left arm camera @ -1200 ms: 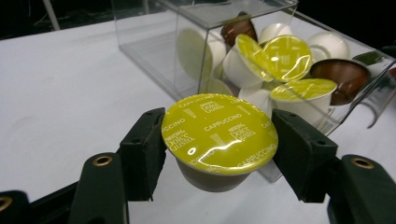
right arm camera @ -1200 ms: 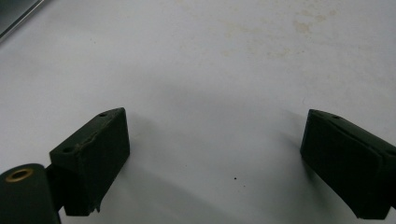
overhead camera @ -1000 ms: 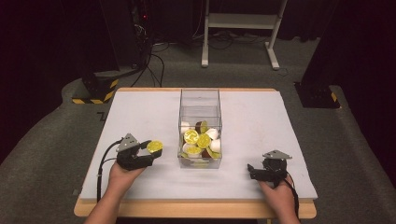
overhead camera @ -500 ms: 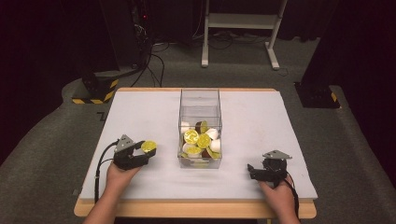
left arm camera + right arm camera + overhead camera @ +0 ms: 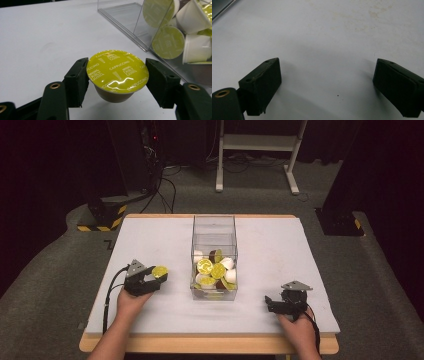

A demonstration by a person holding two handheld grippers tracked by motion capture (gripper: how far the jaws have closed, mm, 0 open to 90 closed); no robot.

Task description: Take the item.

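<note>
The left claw (image 5: 116, 75) is clamped on 1 yellow-lidded coffee pod (image 5: 117, 68), lifted off the counter (image 5: 150, 245) near its front left, beside the clear box (image 5: 214, 227). The right claw (image 5: 327, 85) is spread apart near the front right corner.

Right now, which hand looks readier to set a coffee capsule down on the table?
Left: its claw already grips a yellow-lidded capsule just above the table. The right claw is open with nothing between.

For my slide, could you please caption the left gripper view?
Left gripper holding a yellow-lidded Dolce Gusto cappuccino capsule beside the clear capsule box.
</note>
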